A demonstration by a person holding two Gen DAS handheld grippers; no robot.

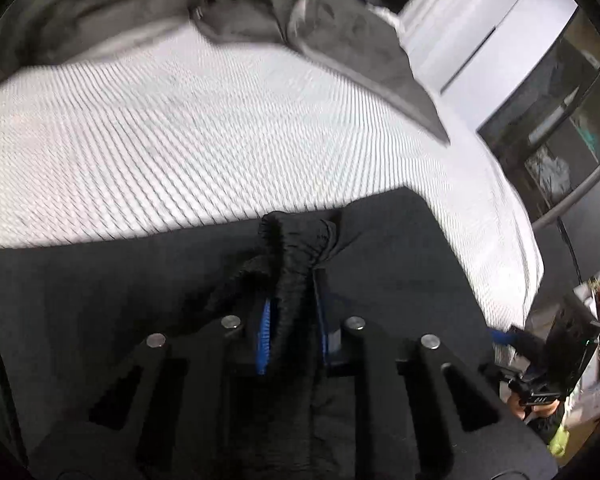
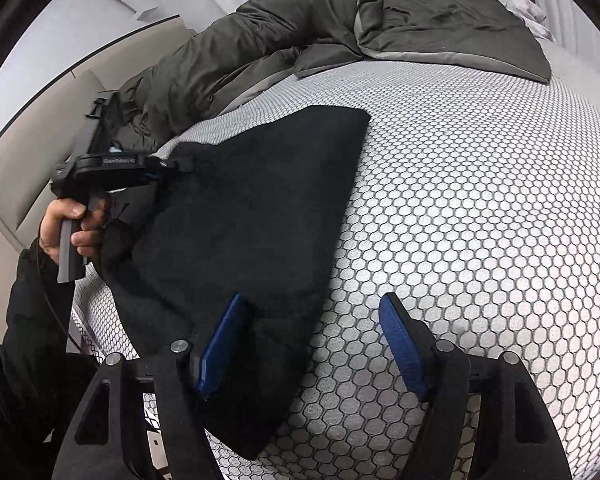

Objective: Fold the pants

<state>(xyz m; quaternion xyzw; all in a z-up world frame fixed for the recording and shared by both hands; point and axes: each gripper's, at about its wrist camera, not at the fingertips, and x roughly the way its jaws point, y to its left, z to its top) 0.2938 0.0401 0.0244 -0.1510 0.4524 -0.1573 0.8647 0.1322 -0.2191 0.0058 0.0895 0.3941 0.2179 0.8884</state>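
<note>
Left tongs clamped on bunched waistband of black pants. Right tongs spread apart, gripping nothing; left blue pad hung over pants edge, right one over bare mattress. Pants lay flat ahead of right tongs. Grey blanket heaped beyond.
</note>
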